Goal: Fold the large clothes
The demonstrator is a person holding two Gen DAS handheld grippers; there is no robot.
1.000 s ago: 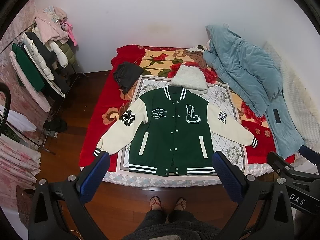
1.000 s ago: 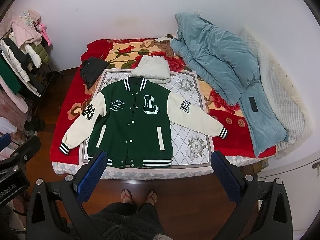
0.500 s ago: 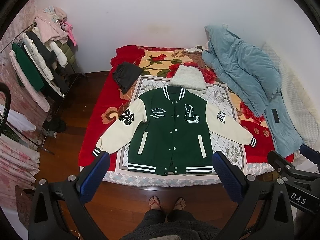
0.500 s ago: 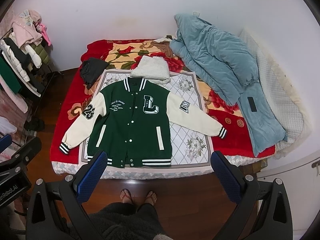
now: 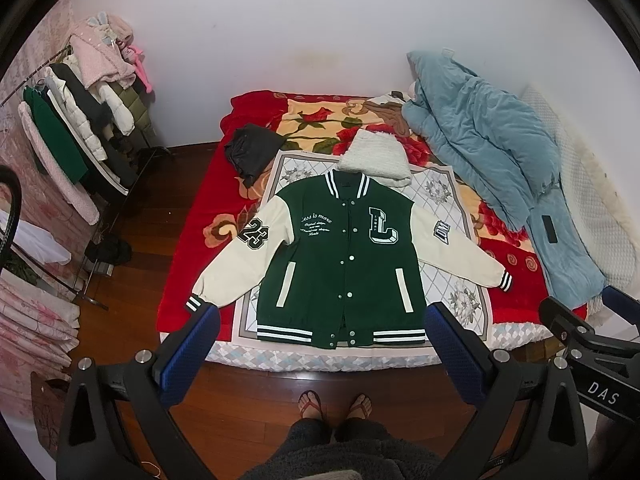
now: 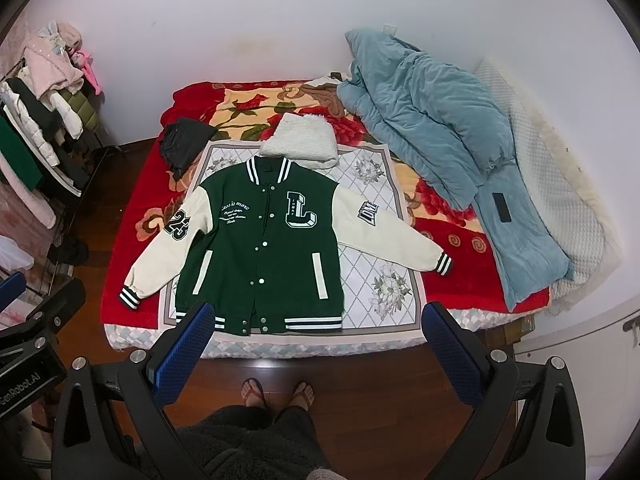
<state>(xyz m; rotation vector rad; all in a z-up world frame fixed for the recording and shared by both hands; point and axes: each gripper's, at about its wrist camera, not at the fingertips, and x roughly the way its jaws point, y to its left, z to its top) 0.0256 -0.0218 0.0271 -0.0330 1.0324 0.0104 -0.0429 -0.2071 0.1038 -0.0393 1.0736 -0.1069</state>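
A green varsity jacket (image 5: 340, 264) with cream sleeves lies flat, front up and buttoned, on a white patterned mat on the bed; it also shows in the right wrist view (image 6: 260, 248). Both sleeves are spread out to the sides. My left gripper (image 5: 320, 344) is open and empty, held high above the floor in front of the bed's near edge. My right gripper (image 6: 316, 340) is open and empty too, beside the left one.
A folded white fleece (image 5: 376, 156) and a dark garment (image 5: 252, 148) lie behind the jacket. A blue quilt (image 5: 500, 168) covers the bed's right side. A clothes rack (image 5: 80, 136) stands at the left. The person's feet (image 5: 336, 404) stand on the wooden floor.
Both views have shifted very slightly; the jacket and both grippers stay as they were.
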